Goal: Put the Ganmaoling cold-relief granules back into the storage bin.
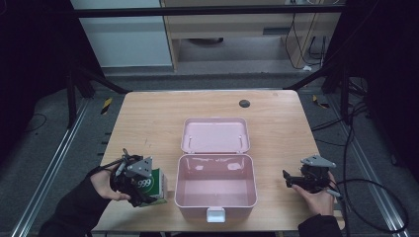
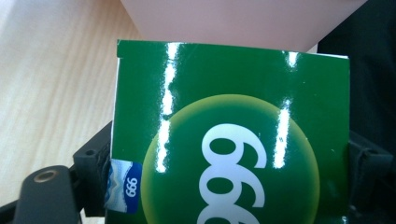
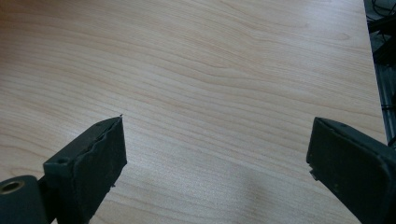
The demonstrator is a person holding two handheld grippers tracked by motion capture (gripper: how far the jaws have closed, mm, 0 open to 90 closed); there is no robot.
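The likeliest slip, as I judge it, is the green carton [image 1: 154,186] sliding or twisting in the grip: its printed faces are glossy, and the left hand-held gripper [image 1: 143,190] holds it only by its two narrow sides. If the carton swings while it is carried over the near-left rim of the pink box [image 1: 216,203], a lower corner could catch that rim and tip the carton out or nudge the box along the surface [image 1: 148,123]. The box's lid [image 1: 215,135] lies open and flat behind it, towards the far edge, so it should not get in the way; the white latch [image 1: 216,215] at the near wall is well clear too.

The left hand-held gripper is closed on the carton, a jaw pressed against each side, as the left gripper view shows with the carton [image 2: 231,135] wedged between the black pads and its "999" mark reading upside down. The carton sits near the near-left corner of the surface, just beside the left wall of the pink box, whose wall [image 2: 243,21] rises right behind it. Whether the carton's base touches the surface I cannot tell.

The right hand-held gripper [image 1: 291,180] rests near the near-right corner, well apart from the box, its jaws spread wide with nothing between them, bare wood [image 3: 210,93] beneath.
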